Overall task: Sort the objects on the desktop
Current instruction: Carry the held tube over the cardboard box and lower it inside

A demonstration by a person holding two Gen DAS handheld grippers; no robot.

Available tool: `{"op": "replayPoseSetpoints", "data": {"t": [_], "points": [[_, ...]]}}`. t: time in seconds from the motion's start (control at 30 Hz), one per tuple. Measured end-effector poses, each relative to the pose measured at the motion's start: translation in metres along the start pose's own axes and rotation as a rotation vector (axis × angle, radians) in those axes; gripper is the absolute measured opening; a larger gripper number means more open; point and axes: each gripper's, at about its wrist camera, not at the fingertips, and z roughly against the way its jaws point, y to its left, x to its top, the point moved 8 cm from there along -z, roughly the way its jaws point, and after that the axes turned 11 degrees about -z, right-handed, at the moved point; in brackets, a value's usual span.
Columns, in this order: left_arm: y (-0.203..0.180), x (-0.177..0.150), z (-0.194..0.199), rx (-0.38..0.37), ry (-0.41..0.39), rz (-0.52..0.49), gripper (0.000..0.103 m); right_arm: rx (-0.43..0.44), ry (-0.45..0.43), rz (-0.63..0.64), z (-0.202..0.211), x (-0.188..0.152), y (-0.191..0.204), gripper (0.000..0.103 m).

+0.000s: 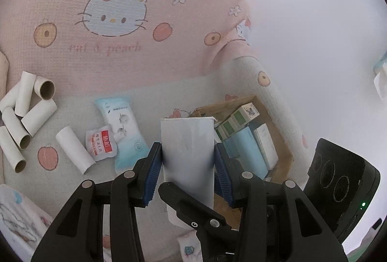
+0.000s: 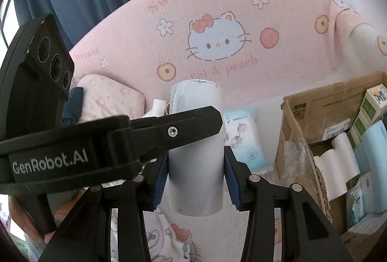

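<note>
A pale grey-white pack [image 1: 187, 141] stands upright in the middle of both wrist views, held above the seat. My left gripper [image 1: 187, 148] is shut on it, blue pads [image 1: 153, 170] pressing its two sides. My right gripper [image 2: 196, 153] is shut on the same pack [image 2: 196, 179] from the other side. One black finger of the right gripper [image 1: 191, 208] crosses the pack's lower part in the left wrist view. One finger of the left gripper [image 2: 174, 126] crosses the pack's front in the right wrist view.
An open cardboard box [image 1: 278, 131] [image 2: 297, 121] at the right holds small cartons, blue packs and white rolls [image 2: 338, 160]. Several paper tubes [image 1: 24, 112], a wipes pack [image 1: 123, 126] and a red-white sachet [image 1: 101, 143] lie on the pink cartoon-print sofa cover [image 1: 145, 63]. A cushion [image 2: 108, 97] sits at left.
</note>
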Motion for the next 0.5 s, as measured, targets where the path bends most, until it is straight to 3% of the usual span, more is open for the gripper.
{"op": "replayPoseSetpoints", "data": {"t": [0.5], "points": [[-0.075,0.002,-0.036,-0.017,-0.02,-0.088,0.047,-0.006,-0.08,-0.058,0.046,0.002,-0.051,0.041]]}}
